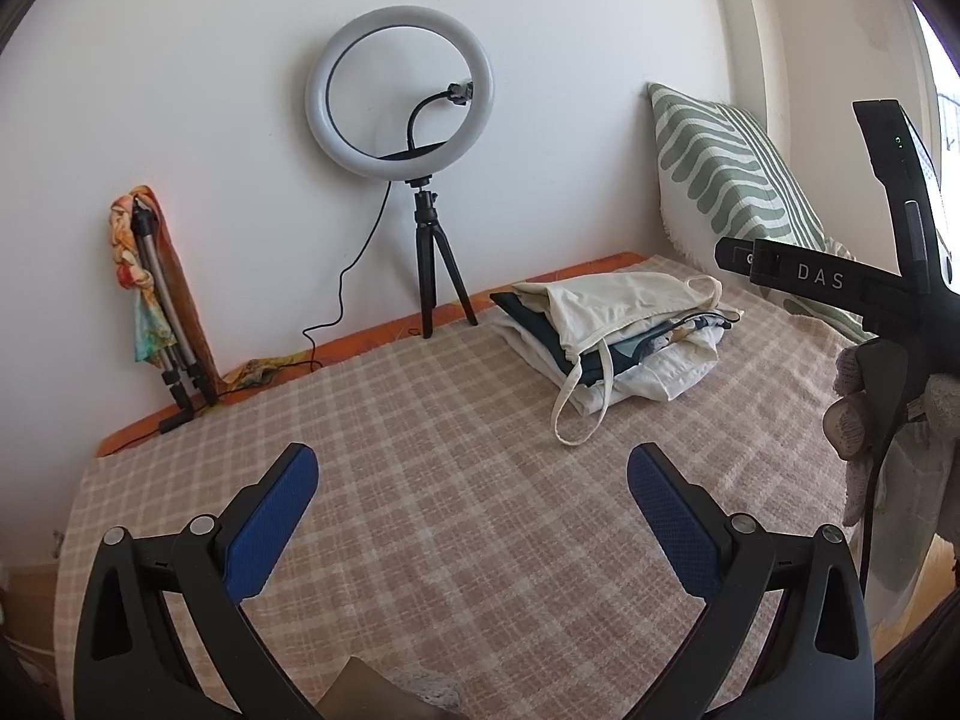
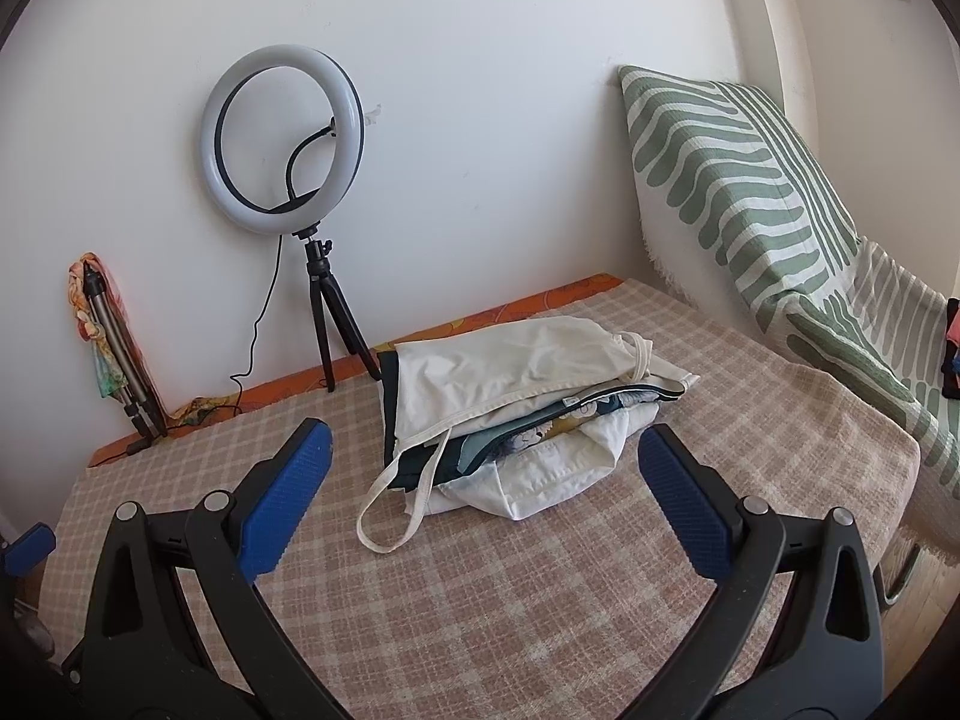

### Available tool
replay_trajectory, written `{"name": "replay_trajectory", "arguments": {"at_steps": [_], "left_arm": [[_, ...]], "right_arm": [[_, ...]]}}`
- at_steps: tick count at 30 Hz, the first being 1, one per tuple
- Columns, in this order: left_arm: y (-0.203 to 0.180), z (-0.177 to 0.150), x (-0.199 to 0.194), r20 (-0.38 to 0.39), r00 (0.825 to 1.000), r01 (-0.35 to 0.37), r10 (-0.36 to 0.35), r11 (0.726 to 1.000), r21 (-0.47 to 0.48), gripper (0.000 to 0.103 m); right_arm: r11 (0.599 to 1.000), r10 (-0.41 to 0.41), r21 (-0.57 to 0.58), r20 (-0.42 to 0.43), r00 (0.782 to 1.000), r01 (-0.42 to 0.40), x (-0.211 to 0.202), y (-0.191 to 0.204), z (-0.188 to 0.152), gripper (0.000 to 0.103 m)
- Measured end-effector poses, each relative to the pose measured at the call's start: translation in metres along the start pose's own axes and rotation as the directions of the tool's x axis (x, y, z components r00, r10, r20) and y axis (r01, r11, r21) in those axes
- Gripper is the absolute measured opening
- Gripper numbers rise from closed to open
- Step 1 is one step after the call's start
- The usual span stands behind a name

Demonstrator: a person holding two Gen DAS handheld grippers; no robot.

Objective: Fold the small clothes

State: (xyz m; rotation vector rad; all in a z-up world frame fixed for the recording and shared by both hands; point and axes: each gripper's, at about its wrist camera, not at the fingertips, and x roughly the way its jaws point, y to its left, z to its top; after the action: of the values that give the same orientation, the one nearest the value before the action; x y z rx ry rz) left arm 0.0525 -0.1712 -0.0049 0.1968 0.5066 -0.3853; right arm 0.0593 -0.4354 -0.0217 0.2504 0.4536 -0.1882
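Stack of cream, navy and white small clothes [image 2: 516, 414] mid-frame on checked blanket [image 2: 540, 600] | left gripper [image 1: 472, 498], right gripper [image 2: 485, 480] spread wide, empty, poised for reach.

Bright, soft daylight from the right (fisheye-bent, dark-vignetted edges).

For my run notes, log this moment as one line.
left gripper: jaws open, empty | right gripper: jaws open, empty | pile of clothes: stacked on checked bedspread, cream strappy top uppermost | stage: unclear
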Motion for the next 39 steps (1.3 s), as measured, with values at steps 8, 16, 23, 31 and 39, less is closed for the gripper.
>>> {"name": "replay_trajectory", "arguments": {"at_steps": [8,16,23,31,39], "left_arm": [[0.0020,-0.0007,-0.0001,-0.003,1.000,0.000,0.000,1.000,-0.005,0.103],[0.0029,-0.0023,0.0004,-0.008,1.000,0.002,-0.002,1.000,-0.011,0.103],[0.0029,-0.0030,0.0001,-0.006,1.000,0.002,-0.002,1.000,-0.003,0.103],[0.0022,-0.0033,-0.0003,-0.006,1.000,0.009,-0.009,1.000,0.004,0.103],[0.0032,-0.0029,-0.0005,-0.006,1.000,0.013,-0.013,1.000,0.003,0.103]], "right_arm": [[1.000,0.006,-0.004,-0.007,1.000,-0.006,0.0014,0.0013,-0.0016,0.103],[1.000,0.018,-0.016,-0.016,1.000,-0.019,0.0068,0.0024,-0.0001,0.103],[1.000,0.017,-0.017,-0.014,1.000,-0.017,0.0069,0.0017,-0.0006,0.103],[1.000,0.014,-0.016,-0.012,1.000,-0.014,0.0062,0.0009,-0.0012,0.103],[1.000,0.012,-0.014,-0.012,1.000,-0.012,0.0054,0.0009,-0.0014,0.103]]}}
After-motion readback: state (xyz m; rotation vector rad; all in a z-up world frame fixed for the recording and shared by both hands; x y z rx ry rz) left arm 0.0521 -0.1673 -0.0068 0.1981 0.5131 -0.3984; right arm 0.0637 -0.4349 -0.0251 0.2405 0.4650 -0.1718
